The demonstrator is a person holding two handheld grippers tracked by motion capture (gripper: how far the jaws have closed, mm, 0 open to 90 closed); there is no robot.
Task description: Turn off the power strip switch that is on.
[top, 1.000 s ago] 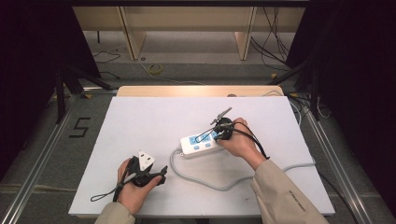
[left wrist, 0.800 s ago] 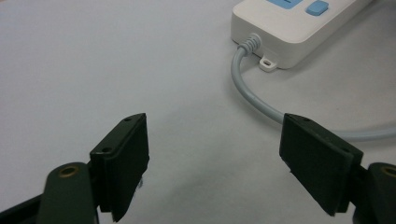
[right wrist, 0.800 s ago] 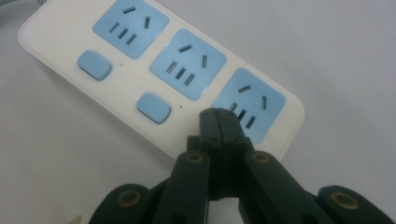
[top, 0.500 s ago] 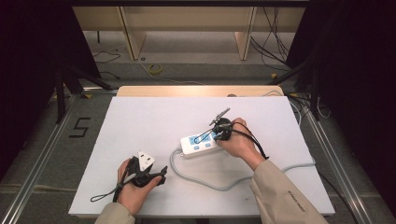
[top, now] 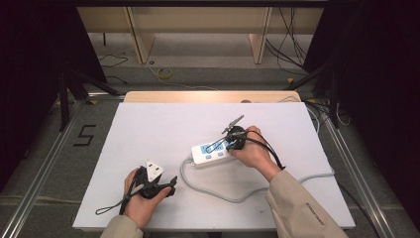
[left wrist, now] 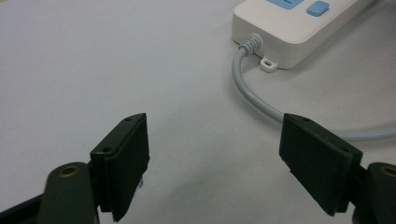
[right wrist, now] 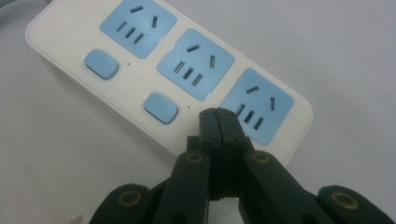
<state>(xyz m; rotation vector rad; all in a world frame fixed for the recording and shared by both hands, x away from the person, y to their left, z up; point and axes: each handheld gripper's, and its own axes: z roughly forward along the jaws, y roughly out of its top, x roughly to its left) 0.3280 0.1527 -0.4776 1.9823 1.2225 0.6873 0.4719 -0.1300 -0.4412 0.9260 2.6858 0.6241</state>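
Power strip [top: 214,151], white with three blue sockets, mid-table [top: 148,124].
Right gripper [right wrist: 218,114]: jaws clenched empty, tips on the strip's near edge. Left gripper [left wrist: 215,154]: jaws released, near the strip's grey cord [left wrist: 261,105].

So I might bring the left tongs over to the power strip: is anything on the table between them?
Nothing visible blocks the way. Between the open left tongs and the power strip lies bare white table, with the strip's grey cable curving along that stretch.
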